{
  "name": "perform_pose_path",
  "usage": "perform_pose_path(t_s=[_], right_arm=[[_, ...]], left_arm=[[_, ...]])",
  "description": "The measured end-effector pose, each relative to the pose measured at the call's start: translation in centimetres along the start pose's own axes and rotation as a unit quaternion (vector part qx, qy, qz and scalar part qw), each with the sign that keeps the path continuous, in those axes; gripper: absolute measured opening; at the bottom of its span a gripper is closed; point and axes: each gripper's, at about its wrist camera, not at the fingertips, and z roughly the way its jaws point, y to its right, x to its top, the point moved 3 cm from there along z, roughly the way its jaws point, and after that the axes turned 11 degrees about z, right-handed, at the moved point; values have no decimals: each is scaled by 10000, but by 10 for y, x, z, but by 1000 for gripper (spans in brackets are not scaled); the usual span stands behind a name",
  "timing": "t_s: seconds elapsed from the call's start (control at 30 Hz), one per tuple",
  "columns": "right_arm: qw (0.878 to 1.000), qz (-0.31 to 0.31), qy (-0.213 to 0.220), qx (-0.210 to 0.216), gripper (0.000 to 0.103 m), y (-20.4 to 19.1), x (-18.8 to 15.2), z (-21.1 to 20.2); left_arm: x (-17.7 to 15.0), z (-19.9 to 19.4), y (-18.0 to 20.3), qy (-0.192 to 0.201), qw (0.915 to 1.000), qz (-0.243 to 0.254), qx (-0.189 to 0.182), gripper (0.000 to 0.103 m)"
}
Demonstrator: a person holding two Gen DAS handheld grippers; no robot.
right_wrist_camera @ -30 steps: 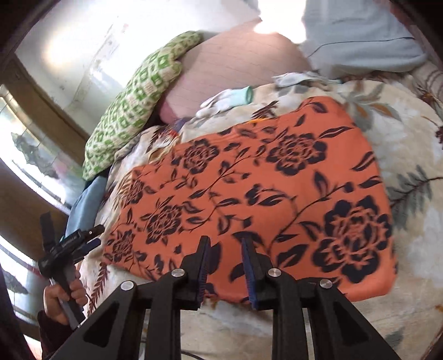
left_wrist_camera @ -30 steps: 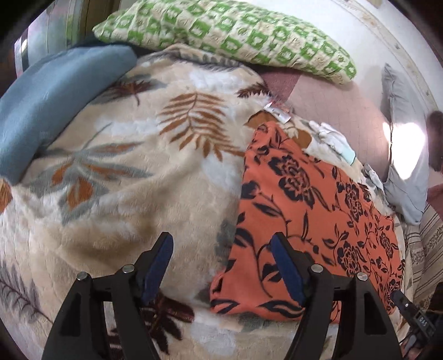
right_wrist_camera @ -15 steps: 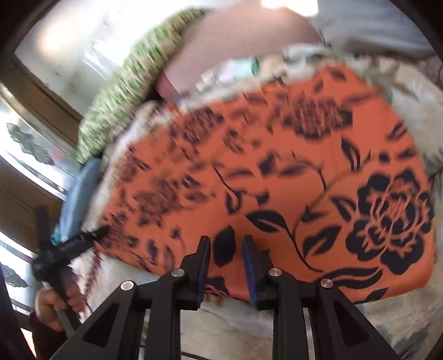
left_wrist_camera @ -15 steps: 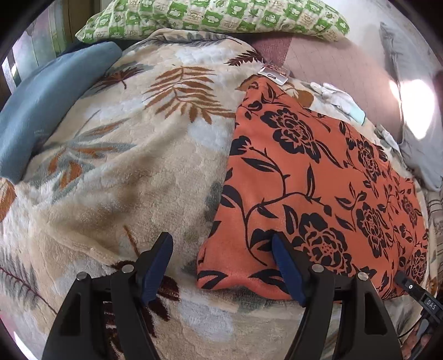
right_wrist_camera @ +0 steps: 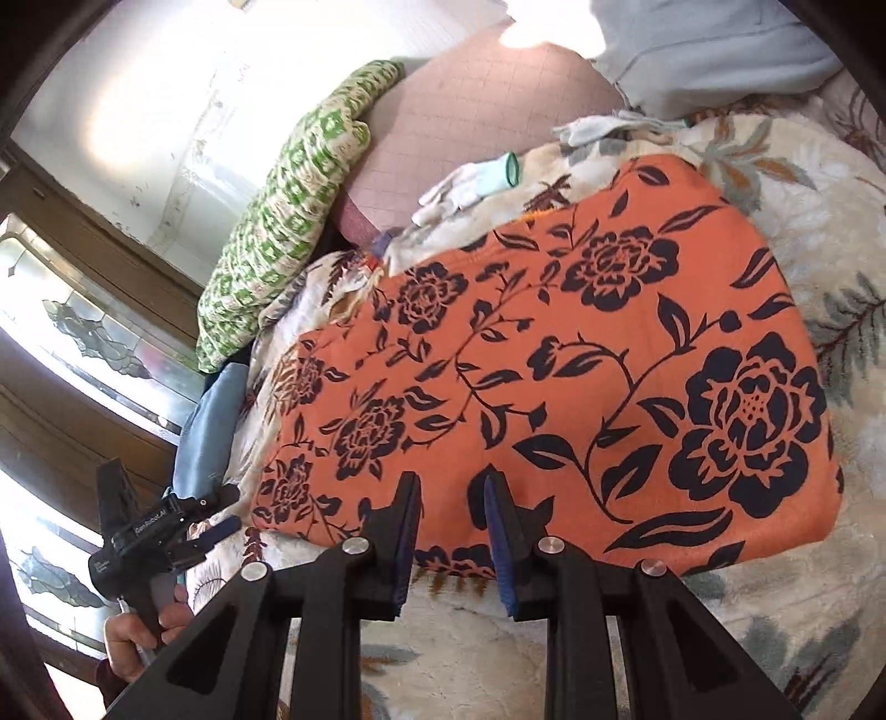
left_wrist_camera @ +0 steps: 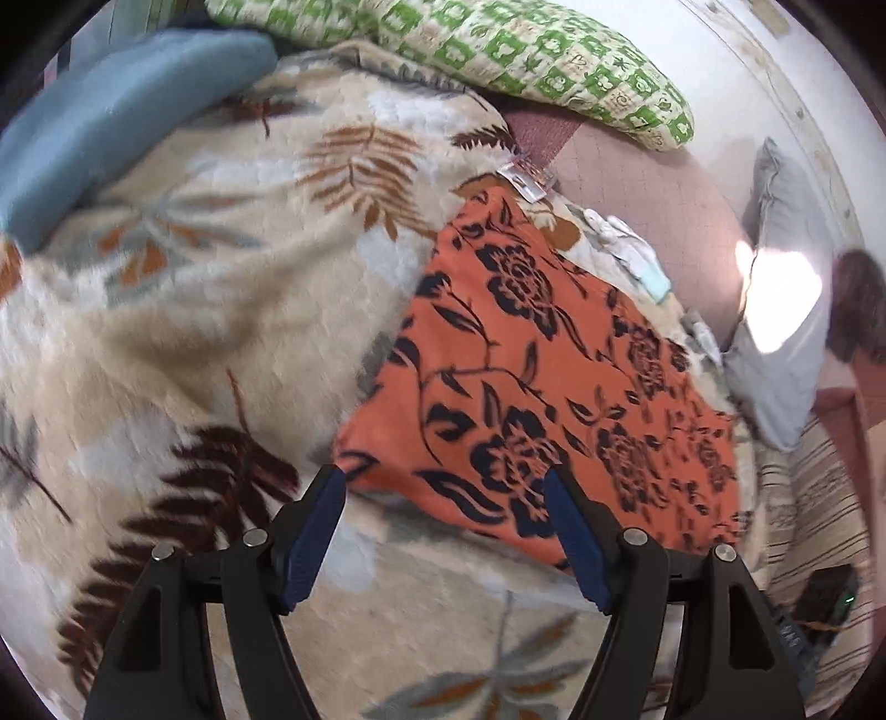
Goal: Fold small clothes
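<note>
An orange cloth with black flowers (left_wrist_camera: 531,387) lies flat on a cream leaf-print blanket (left_wrist_camera: 221,332). My left gripper (left_wrist_camera: 446,482) is wide open and empty, its blue pads astride the cloth's near corner, just above it. In the right wrist view the same cloth (right_wrist_camera: 581,360) fills the middle. My right gripper (right_wrist_camera: 451,487) is open by a narrow gap and empty, with its tips over the cloth's near edge. The left gripper also shows in the right wrist view (right_wrist_camera: 221,526), held in a hand at the cloth's left corner.
A green patterned pillow (left_wrist_camera: 498,50), a blue pillow (left_wrist_camera: 111,122) and a grey pillow (left_wrist_camera: 786,288) ring the bed. White gloves (right_wrist_camera: 470,183) lie on the blanket beyond the cloth. A wooden window frame (right_wrist_camera: 83,387) stands at the left.
My left gripper has shifted so the cloth's near corner now sits between its open fingers. My right gripper has stayed at the cloth's near edge with the same narrow gap.
</note>
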Motion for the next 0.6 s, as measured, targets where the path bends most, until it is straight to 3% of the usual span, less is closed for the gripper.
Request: perform_pose_path(t_s=[0.17, 0.37, 0.6], right_arm=[[9996, -262, 95, 42, 27, -16, -6, -7], [9994, -322, 98, 10, 27, -19, -7, -3], [9997, -247, 52, 66, 27, -16, -3, 1]], left_arm=[[-14, 7, -7, -135, 9972, -546, -486, 80], [-17, 33, -11, -307, 9876, -1065, -1115, 80], [-1, 47, -16, -43, 9823, -1396, -1246, 80]])
